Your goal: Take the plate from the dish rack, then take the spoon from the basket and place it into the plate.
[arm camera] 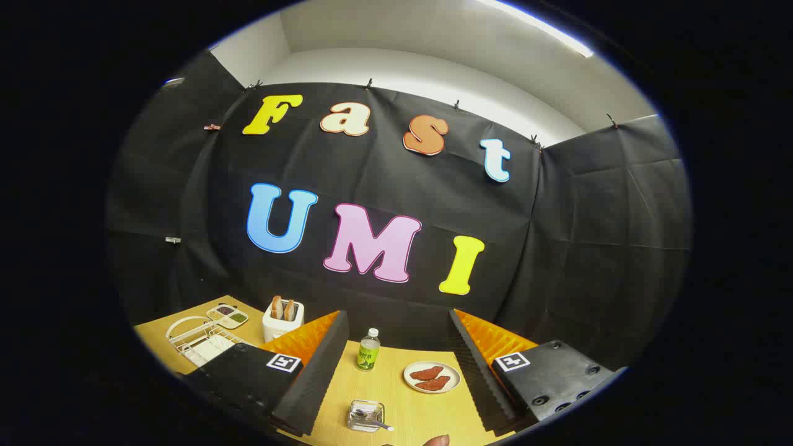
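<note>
Tongs [396,371] spread wide, holding nothing. Dish rack [201,341] sits at ten o'clock beyond my left finger, its plate [207,351] half hidden, so I could snag wire. Basket [365,414] with spoon [373,421] lies between my fingers.

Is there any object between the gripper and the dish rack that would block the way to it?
Nothing visible blocks it. The open gripper is raised above the table. The dish rack lies beyond the left finger, with the toaster beside it, not in front. The bottle stands apart, between the fingers.
</note>
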